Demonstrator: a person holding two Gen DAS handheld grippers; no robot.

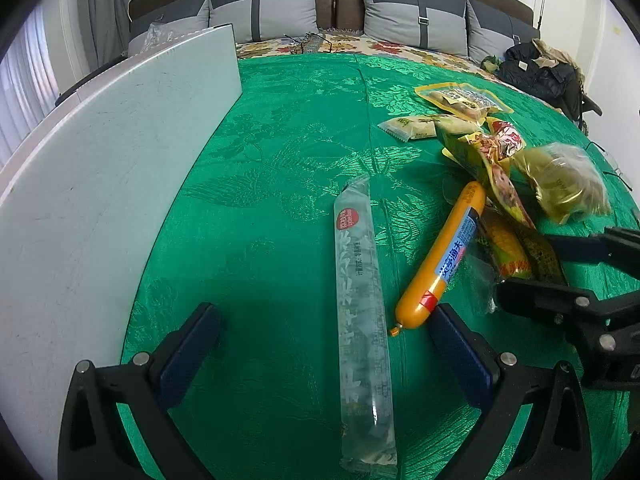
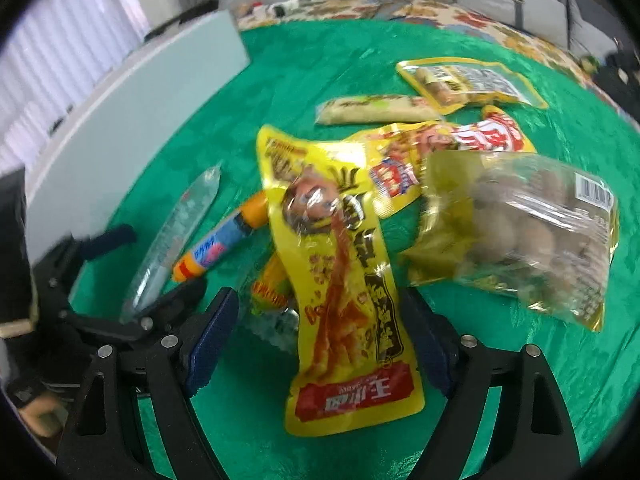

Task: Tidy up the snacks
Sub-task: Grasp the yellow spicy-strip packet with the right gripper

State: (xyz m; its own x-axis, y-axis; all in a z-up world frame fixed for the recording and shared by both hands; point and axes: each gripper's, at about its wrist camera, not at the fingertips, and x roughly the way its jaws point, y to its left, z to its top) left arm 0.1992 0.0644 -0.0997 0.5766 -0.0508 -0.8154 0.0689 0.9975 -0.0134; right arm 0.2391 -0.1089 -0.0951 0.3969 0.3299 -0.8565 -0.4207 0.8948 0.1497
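Observation:
Snacks lie on a green cloth. In the left wrist view a long clear jelly stick lies between the fingers of my open, empty left gripper. An orange sausage lies to its right. In the right wrist view my right gripper is open, its fingers on either side of a long yellow pouch. A corn snack lies partly under that pouch. A clear bag of brown balls lies to the right. The right gripper also shows in the left wrist view.
A white board lies along the left of the cloth. A red-yellow pack, a pale wrapped bar and a yellow flat pouch lie farther back. Grey pillows and dark clothes are behind.

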